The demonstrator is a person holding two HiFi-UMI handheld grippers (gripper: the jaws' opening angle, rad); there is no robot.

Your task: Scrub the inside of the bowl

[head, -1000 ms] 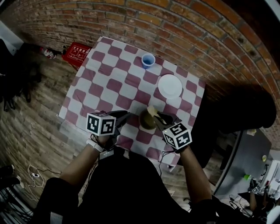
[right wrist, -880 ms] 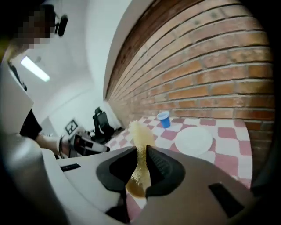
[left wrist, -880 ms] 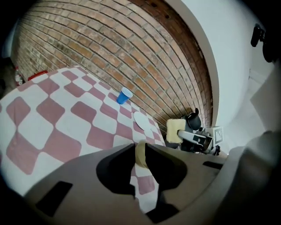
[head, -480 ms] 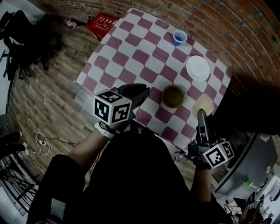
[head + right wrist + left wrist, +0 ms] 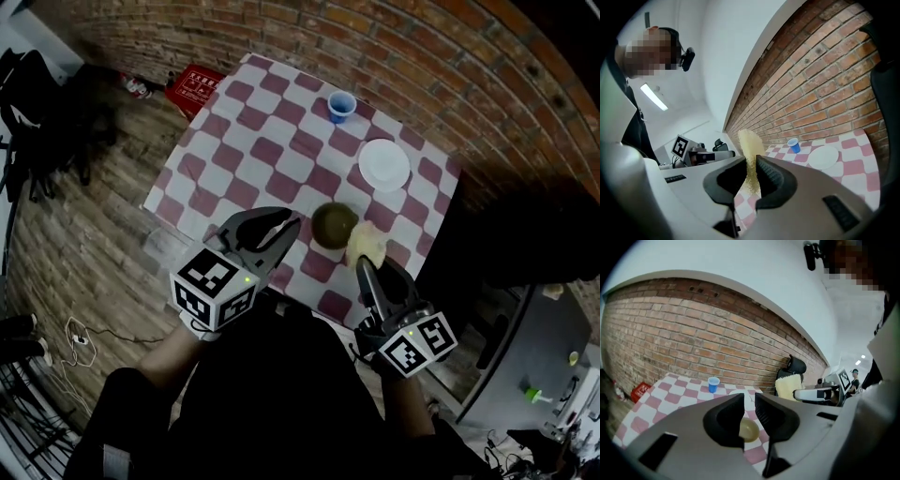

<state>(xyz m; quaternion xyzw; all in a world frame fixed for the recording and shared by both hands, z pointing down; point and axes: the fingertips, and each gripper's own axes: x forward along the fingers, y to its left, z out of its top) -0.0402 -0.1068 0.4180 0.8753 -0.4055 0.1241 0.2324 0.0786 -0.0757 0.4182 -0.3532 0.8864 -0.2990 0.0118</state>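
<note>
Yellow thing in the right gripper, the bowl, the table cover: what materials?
Sponge: likely soft foam, grainy matte yellow.
Bowl: smooth olive, ceramic or plastic, can't tell.
Tablecloth: red-white checks, thin sheet, cloth or vinyl.

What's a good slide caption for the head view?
Over a checkered table, the right gripper holds a yellow sponge near the bowl; the left gripper hovers empty.
</note>
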